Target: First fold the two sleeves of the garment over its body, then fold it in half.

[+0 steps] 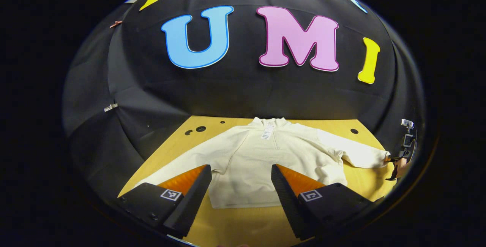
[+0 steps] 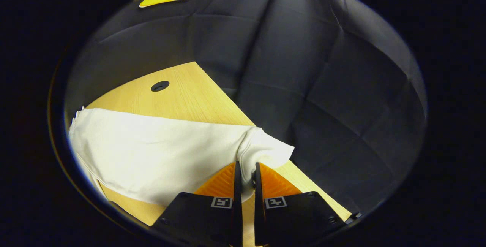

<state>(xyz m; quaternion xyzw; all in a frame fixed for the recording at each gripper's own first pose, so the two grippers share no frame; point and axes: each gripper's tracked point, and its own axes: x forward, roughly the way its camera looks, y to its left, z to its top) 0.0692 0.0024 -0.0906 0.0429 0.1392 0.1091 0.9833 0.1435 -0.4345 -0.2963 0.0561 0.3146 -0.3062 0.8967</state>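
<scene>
While garment is lying flat at lower centre on wooden surface, right claw is pinching cuff of sleeve, fingers nearly closed on cloth. Left claw hovering wide, holding nothing. Fabric looking soft, light, floppy; cuffs and hem giving best hold.

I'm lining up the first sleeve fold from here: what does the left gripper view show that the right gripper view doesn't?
Left gripper view alone: the whole cream garment spread flat, collar and tag away from the camera, the other sleeve still out, and the open left tool above the hem.

Right gripper view alone: the right tool shut on the cuff, close up.

Both: that sleeve, the wooden table and a hole in it.
</scene>
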